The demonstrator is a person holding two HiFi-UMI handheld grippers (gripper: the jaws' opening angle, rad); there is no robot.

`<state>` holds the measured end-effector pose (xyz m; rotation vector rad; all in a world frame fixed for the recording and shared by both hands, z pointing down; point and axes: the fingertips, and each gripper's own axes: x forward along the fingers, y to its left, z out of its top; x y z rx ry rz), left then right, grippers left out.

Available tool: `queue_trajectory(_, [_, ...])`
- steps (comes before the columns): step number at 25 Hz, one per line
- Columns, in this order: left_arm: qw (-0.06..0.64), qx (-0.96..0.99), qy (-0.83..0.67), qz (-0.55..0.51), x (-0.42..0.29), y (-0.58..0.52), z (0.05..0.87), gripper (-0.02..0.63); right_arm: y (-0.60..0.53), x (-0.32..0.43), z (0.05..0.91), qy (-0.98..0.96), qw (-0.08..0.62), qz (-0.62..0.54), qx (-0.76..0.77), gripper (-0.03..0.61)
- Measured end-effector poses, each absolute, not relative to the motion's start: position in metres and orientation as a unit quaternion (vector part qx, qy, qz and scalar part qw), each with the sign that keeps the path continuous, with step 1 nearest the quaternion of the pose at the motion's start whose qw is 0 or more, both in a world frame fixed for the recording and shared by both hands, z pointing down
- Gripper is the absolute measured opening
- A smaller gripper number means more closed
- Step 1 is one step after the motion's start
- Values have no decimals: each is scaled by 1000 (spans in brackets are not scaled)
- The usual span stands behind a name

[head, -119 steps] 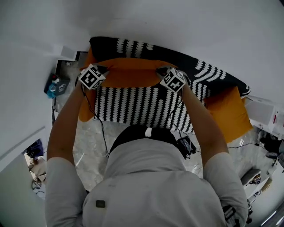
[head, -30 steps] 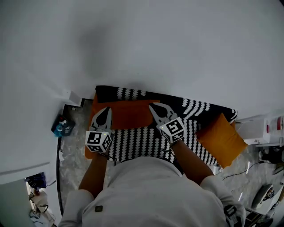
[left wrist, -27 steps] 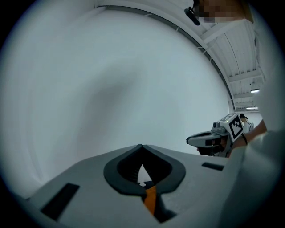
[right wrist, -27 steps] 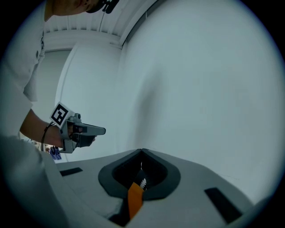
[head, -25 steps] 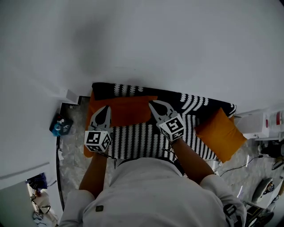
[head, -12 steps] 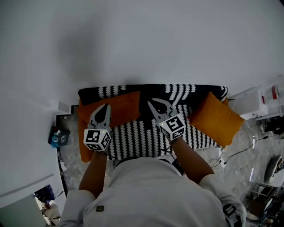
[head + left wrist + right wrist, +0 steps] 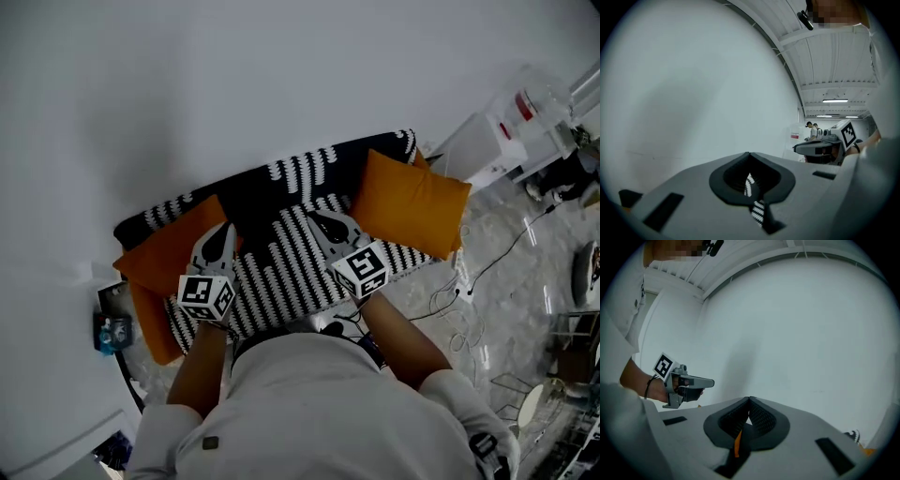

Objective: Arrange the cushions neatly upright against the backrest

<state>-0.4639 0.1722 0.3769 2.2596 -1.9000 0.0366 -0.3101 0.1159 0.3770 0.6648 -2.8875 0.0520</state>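
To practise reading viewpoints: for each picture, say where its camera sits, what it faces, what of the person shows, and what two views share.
Head view: on the person's head, facing down at striped sofa and orange cushions; shoulders, forearms, left gripper, right gripper show.
Left gripper view: on the left gripper, along shut jaws toward the white wall; right gripper shows.
Right gripper view: on the right gripper, along shut jaws toward that wall; left gripper and hand show.
Shared: each gripper view shows the other.

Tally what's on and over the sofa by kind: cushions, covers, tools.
Orange cushions: 2 (left cushion, right cushion)
Striped sofa cover: 1
Tools: 2 (left tool, right tool)
Total: 5
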Motion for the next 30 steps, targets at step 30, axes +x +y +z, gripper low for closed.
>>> queue_trajectory(30, [86, 921, -378, 39, 11, 83, 381, 9, 124, 137, 375, -881, 80, 43, 465, 26])
